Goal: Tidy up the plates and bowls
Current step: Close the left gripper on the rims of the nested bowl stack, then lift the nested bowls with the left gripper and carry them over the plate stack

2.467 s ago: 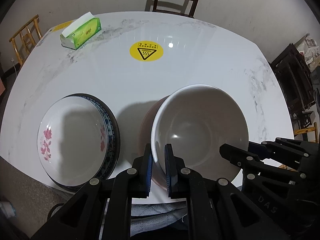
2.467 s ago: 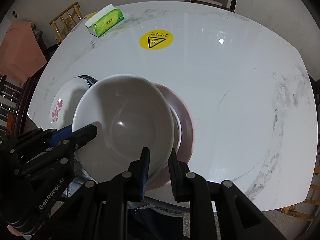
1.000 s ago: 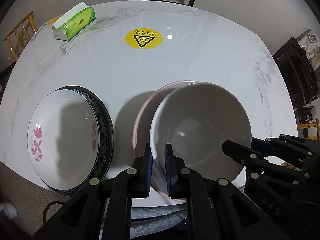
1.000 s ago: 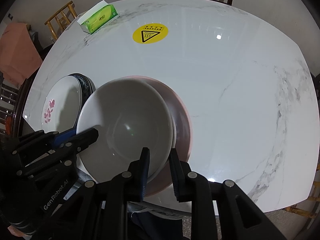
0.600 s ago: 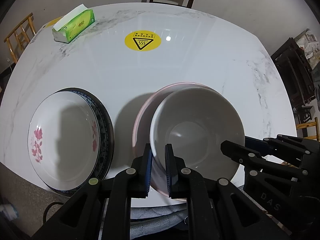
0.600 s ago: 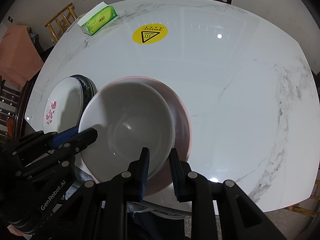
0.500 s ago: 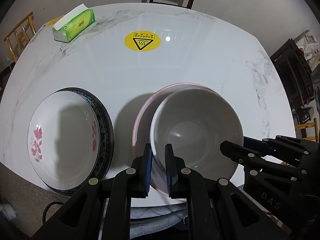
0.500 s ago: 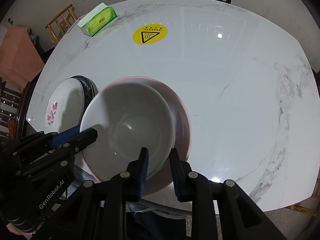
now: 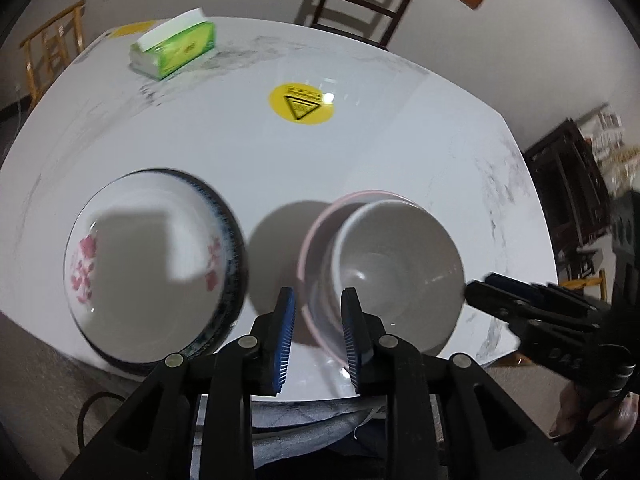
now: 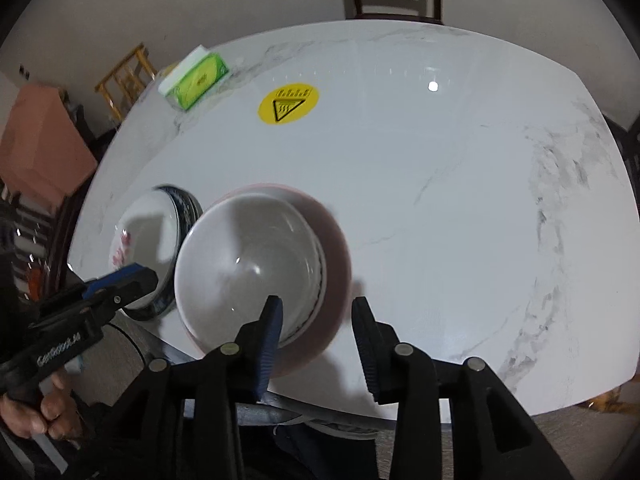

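I see my left claw (image 9: 316,332) with its jaws just opened, apart and clear of the white bowl (image 9: 396,268), whose near left rim lies just ahead between them. My right claw (image 10: 318,336) has likewise just opened; the bowl's right edge sits by its left finger, unpressed. The bowl rests nested in the pink bowl (image 10: 336,248) on the desk (image 10: 460,200). Left of my left claw sits the flowered plate (image 9: 148,256), stacked on a blue-rimmed one.

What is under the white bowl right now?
The white bowl sits nested in a pink bowl, whose rim shows around it. A patterned edge shows between them in the right wrist view; the pink bowl's bottom is covered.
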Motion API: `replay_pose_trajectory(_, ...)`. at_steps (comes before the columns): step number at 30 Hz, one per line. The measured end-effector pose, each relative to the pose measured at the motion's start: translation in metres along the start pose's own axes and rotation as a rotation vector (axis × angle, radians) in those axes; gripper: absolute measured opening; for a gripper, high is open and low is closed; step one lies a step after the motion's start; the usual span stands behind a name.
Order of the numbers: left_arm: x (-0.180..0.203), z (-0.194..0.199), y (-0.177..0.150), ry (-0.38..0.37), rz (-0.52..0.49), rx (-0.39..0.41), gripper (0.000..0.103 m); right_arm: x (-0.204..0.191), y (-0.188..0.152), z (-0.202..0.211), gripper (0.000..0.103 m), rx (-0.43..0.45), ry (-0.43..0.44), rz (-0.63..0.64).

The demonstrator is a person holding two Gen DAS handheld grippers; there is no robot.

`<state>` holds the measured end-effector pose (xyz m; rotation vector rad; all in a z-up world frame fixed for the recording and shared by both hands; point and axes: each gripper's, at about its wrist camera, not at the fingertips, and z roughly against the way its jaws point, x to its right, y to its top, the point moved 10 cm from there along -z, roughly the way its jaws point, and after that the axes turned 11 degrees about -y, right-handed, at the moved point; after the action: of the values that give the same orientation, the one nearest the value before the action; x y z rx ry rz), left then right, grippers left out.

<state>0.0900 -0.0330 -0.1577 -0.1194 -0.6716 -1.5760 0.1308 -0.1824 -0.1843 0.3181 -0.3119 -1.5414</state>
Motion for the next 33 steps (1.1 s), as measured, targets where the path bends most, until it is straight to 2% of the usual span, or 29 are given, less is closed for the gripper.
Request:
replay_pose_trajectory(12,-0.021,-0.019,-0.011,-0.018,0.110,-0.027,0.019,0.014,-0.016,-0.020,0.036,-0.038,-0.006,-0.057)
replay_pose_trajectory(20,-0.021,-0.033,-0.015,-0.012,0.117,-0.052,0.018,0.010,-0.025,-0.039,0.036,-0.090,-0.044,-0.039)
replay_pose_trajectory(33,-0.026,-0.055,-0.017,0.004,0.129,-0.073,0.018,0.012,-0.020,-0.049,0.036,-0.083,-0.118,-0.028)
